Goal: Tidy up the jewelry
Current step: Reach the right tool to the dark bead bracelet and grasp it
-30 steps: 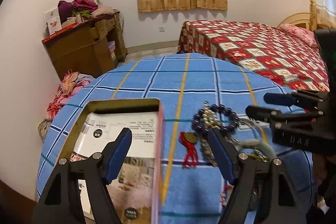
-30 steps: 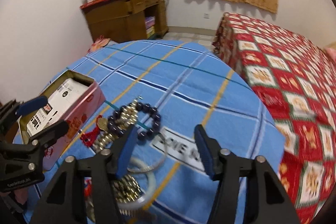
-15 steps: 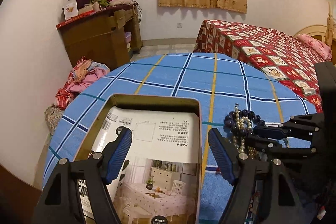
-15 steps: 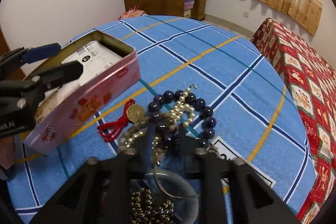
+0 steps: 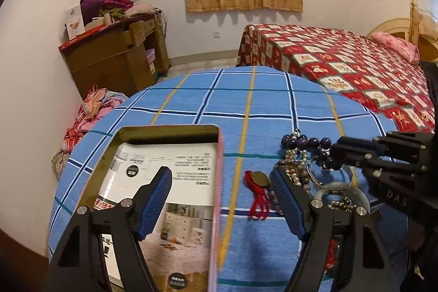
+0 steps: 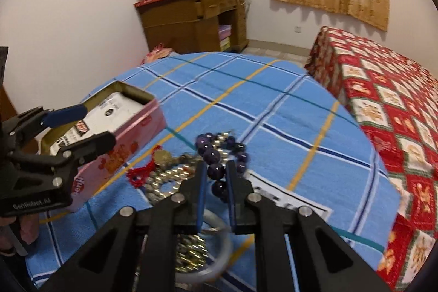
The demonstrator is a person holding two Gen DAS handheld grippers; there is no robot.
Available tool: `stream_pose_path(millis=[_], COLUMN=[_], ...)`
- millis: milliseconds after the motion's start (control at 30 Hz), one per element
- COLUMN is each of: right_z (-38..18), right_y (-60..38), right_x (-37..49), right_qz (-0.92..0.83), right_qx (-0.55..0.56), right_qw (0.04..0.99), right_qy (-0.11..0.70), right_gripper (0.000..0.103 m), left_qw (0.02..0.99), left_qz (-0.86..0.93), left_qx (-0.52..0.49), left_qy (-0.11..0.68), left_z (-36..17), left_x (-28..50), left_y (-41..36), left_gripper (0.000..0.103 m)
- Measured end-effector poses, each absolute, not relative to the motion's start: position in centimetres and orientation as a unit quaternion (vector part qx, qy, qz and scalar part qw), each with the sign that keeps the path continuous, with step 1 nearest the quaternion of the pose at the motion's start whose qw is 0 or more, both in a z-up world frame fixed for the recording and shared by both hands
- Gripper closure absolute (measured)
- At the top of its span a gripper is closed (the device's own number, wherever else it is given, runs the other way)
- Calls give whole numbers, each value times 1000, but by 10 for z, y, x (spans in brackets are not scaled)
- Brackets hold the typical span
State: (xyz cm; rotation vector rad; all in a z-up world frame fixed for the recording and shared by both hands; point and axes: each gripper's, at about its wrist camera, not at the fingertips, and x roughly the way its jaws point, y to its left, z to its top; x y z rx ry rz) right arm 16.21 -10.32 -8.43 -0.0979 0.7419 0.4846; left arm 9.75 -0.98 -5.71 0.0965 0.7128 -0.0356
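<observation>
At the left of the left wrist view, an open tin point(image 5: 153, 133) lies on the blue plaid cloth point(image 5: 260, 100), a printed leaflet point(image 5: 164, 182) flat inside it. The left gripper point(image 5: 221, 201) hangs over the tin's right wall with its blue pads spread wide and nothing between them; one pad is over the leaflet, the other over the cloth beside the jewelry. Right of centre sits a red tassel point(image 5: 258, 199) with a brass charm point(image 5: 260, 178), then a heap of pearl strands point(image 5: 294, 168), a bangle point(image 5: 339, 188) and a string of purple beads point(image 5: 306, 141). At the right edge the right gripper point(image 5: 338, 152) reaches into the beads. In the right wrist view the left gripper point(image 6: 90, 125) shows at the left edge, over the tin point(image 6: 131, 147). At centre the tassel point(image 6: 142, 171) and pearls point(image 6: 169, 177) lie on the cloth point(image 6: 273, 106). The right gripper point(image 6: 215, 174) is nearly closed, its pads pinching the beads point(image 6: 216, 171), whose loop runs up past the tips; whether it is off the cloth I cannot tell. The bangle point(image 6: 219, 245) lies under the gripper at lower centre.
</observation>
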Motion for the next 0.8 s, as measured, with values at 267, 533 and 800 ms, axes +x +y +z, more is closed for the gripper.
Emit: stream_pose_path(millis=[267,533,800], right_z=[-86,-110,-112], right_y=[-152,-167,-171], right_x=[155,152,145], right_qz=[152,126,132], right_qx=[8,25,30], right_qw=[927,923,924], right_qy=[343,363,357], right_gripper=[87,87,87], left_qw=[932,929,924], left_qz=[-27,-50,-60], left_qx=[55,67,65], left_qy=[357,361,371], left_z=[-63,-70,-78], left_x=[101,104,116], left_y=[-21,-41,-56], left_gripper=[43,45,45])
